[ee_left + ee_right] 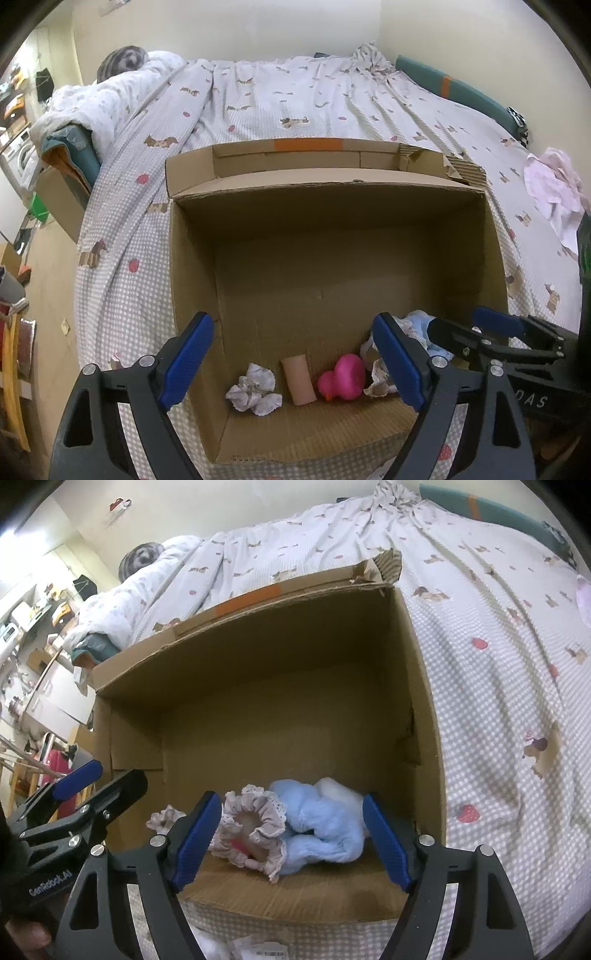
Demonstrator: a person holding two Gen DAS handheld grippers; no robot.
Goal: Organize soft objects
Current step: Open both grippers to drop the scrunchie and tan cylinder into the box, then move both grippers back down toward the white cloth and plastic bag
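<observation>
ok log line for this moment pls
left gripper: open, empty | right gripper: open over blue plush | cardboard box: pink duck, paper wad, frilly cloth inside

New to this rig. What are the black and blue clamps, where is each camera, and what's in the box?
No robot here: a person holds one hand-held gripper in each hand, and a fisheye camera on each looks forward along its two blue-padded fingers. The left wrist view shows the left hand-held gripper, open and empty; the right wrist view shows the right hand-held gripper, also open and holding nothing. Both point into an open cardboard box standing on a bed. Along the box's near wall lie a crumpled white cloth, a cardboard tube, a pink rubber duck, a frilly scrunchie and a light blue fluffy cloth.
</observation>
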